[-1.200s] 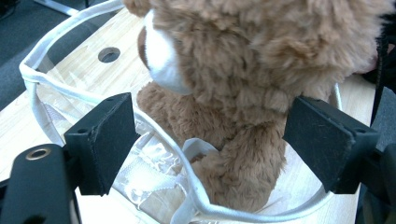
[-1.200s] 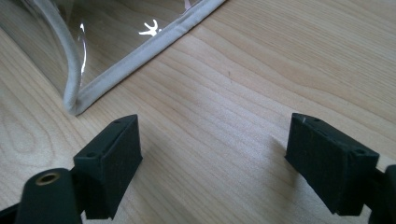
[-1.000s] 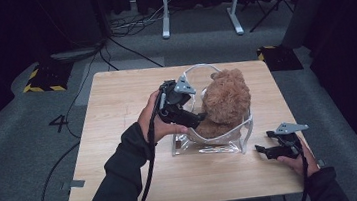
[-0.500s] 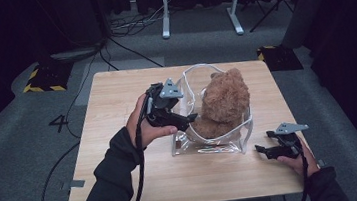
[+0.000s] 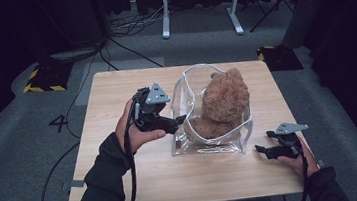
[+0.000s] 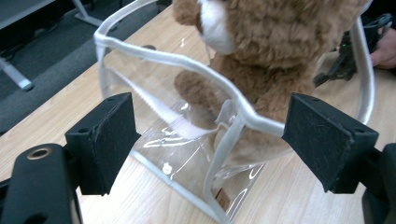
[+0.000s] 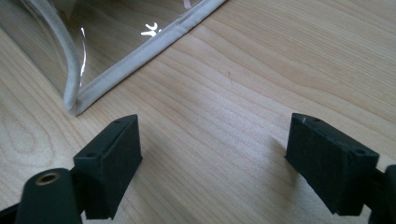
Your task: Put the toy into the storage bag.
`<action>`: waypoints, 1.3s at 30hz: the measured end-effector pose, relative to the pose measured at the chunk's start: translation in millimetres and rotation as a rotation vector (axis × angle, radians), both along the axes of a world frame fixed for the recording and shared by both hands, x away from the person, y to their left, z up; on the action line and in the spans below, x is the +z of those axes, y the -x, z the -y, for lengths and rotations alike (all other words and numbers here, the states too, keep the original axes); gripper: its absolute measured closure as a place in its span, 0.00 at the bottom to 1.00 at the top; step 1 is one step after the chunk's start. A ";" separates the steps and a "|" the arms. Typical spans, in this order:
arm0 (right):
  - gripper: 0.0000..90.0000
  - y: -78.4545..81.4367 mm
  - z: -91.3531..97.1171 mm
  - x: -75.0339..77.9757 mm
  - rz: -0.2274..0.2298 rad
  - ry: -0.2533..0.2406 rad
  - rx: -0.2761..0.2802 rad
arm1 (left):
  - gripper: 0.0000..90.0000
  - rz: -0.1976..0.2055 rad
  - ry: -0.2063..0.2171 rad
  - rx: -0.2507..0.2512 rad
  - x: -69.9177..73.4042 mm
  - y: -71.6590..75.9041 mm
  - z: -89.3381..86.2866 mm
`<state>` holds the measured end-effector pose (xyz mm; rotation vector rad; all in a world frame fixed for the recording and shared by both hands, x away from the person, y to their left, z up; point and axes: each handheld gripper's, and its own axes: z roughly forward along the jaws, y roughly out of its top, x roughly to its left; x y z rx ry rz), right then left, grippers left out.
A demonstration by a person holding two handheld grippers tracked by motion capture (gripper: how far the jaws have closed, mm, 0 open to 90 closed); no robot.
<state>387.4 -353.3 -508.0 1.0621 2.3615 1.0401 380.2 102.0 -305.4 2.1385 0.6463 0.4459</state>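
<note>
High view showed a light wooden desk (image 5: 125,186) standing on grey carpet, and everything below is placed relative to the clear bag (image 5: 211,145) near the desk's middle. That bag was transparent plastic with white piping along its edges; it stood upright with its mouth open at the top. Inside it sat a brown teddy bear (image 5: 224,100), its head rising above the rim. Left gripper view looked at the bag's corner seam with the bear (image 6: 275,60) behind the plastic. The left tool (image 5: 181,120) was held at the bag's left side, its tips at or just beside the wall; I could not tell whether they touched. Its jaws stood wide, with the bag's corner seam between them and nothing gripped. The right tool (image 5: 262,150) lay low over the desk just beside the bag's right bottom corner, apart from it. Right gripper view showed its jaws wide too, over bare wood, with the bag's piped edge (image 7: 140,51) beyond them
</note>
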 end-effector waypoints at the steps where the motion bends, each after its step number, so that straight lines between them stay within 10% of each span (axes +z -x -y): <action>1: 0.20 0.0 0.0 0.0 0.000 0.000 0.000 | 0.19 0.004 -0.002 0.005 -0.6 0.4 -2.0; 39: 0.20 0.0 0.0 0.0 0.000 0.000 0.000 | 0.19 -0.034 -0.142 0.120 -49.8 5.7 -59.2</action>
